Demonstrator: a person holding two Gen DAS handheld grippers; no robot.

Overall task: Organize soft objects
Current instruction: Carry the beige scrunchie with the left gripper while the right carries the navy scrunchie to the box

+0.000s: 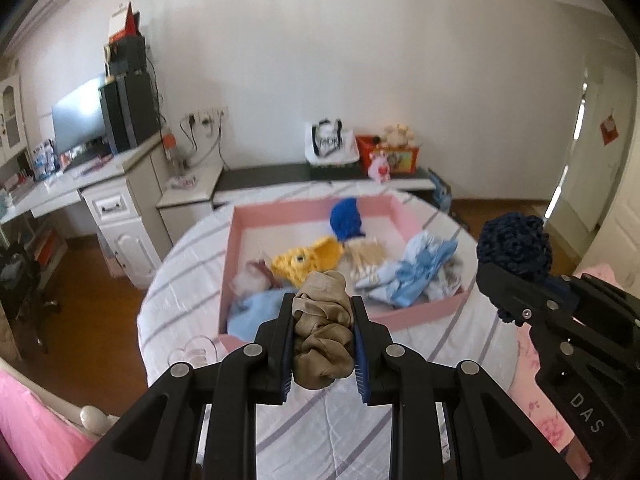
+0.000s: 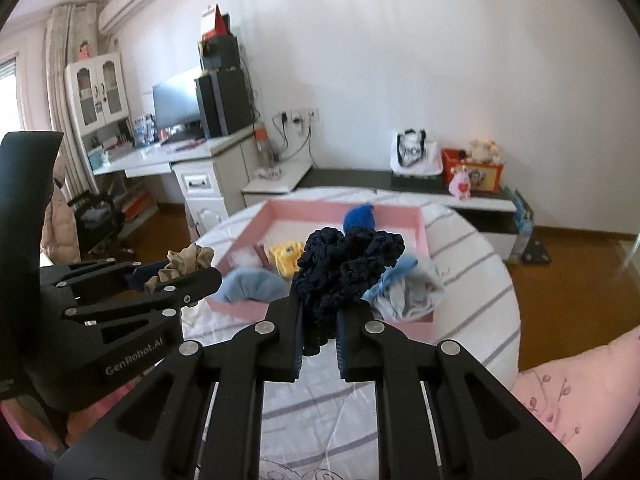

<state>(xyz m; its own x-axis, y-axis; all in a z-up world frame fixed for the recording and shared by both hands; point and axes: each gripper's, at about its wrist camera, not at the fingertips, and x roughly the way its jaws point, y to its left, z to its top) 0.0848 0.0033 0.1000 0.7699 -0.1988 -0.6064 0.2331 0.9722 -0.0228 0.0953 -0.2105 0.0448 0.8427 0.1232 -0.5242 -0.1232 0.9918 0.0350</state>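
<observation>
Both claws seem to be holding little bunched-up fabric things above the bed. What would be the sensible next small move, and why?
Probably carry both forward over the pink box and let go. The left gripper is shut on a beige scrunchie, the right gripper on a navy knitted scrunchie. Both are held short of the box, where other soft items already lie.

The scrunchie was tan, the knit navy, the box pink, and the bedsheet white with grey stripes.
</observation>
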